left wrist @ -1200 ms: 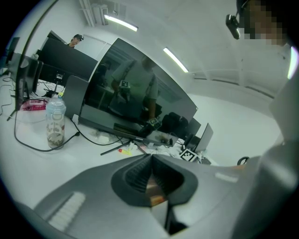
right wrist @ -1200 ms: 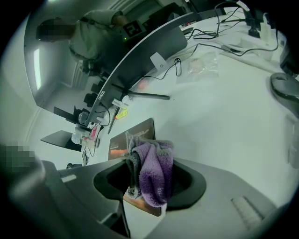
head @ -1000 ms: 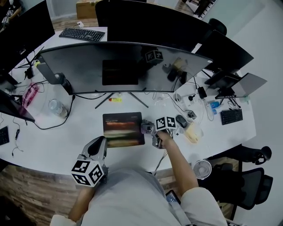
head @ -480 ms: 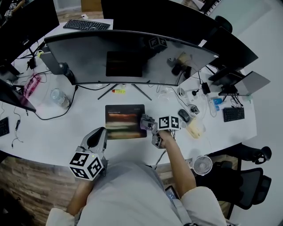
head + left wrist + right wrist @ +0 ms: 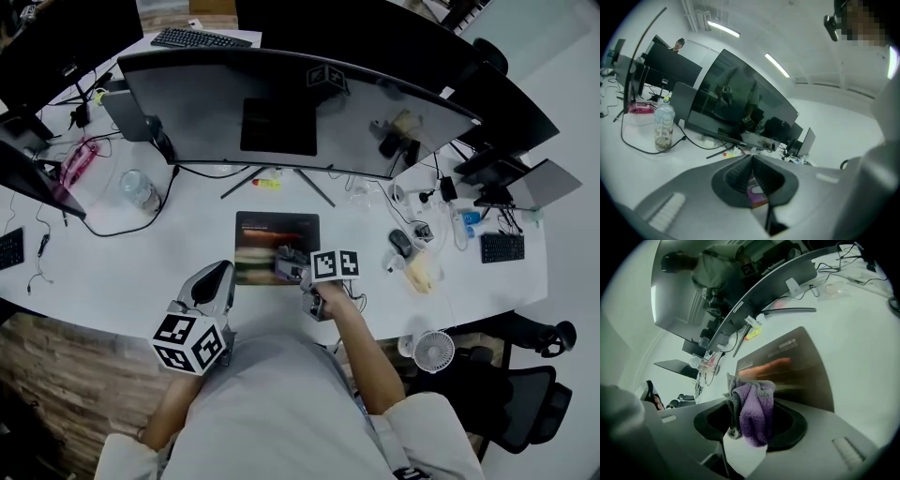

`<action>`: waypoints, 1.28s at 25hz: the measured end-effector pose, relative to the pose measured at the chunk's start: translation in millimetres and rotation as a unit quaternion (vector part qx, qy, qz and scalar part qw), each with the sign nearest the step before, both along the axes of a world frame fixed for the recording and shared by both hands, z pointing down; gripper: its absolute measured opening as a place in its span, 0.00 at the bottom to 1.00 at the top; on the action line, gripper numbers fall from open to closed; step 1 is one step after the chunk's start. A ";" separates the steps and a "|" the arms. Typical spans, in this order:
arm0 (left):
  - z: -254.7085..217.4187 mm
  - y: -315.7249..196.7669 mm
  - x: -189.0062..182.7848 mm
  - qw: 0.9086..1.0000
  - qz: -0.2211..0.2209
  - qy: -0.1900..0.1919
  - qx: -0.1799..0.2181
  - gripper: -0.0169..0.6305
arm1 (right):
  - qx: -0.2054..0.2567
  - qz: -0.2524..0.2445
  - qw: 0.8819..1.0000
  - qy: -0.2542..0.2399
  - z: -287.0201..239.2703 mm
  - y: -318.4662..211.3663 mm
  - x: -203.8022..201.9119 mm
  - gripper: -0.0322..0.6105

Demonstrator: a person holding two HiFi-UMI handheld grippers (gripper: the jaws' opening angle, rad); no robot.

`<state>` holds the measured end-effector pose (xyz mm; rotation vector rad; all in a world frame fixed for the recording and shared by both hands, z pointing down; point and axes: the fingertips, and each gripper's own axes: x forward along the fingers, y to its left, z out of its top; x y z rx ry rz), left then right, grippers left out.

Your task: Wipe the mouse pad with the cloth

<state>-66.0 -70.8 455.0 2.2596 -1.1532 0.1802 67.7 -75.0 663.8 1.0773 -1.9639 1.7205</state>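
The mouse pad lies lengthwise across the white desk. The right gripper clamps the cloth. The left gripper has its jaws together.

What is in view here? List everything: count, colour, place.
desk: one, white, under everything.
monitor: one, large, curved, dark, across the desk's back.
mouse pad: one, dark with an orange band, before the monitor's stand.
cloth: one, purple and grey, at the mouse pad's near edge.
bottle: one, clear, left of the stand.
mouse: one, dark, right of the mouse pad.
keyboards: at least two, black, far top and right end.
fan: one, white, off the desk's front edge, right.
left gripper: grey, jaws together, empty.
right gripper: grey, jaws shut on the cloth.
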 end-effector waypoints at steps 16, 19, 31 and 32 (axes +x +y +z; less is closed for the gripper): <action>9.4 -5.1 -21.6 1.000 -0.020 -0.003 -0.012 0.03 | -0.003 -0.045 0.997 -0.061 2.6 -4.9 -98.2 0.37; 13.7 -6.4 -22.4 1.000 -0.020 -0.009 -0.013 0.03 | -0.008 -0.040 0.997 -0.070 5.4 -1.3 -109.5 0.37; 20.8 -8.8 -20.1 0.999 -0.003 -0.021 -0.024 0.03 | -0.022 -0.055 0.996 -0.061 13.7 2.1 -114.5 0.37; 22.2 -8.5 -20.1 0.999 -0.001 -0.024 -0.025 0.03 | -0.020 -0.058 0.996 -0.059 13.9 2.3 -114.4 0.37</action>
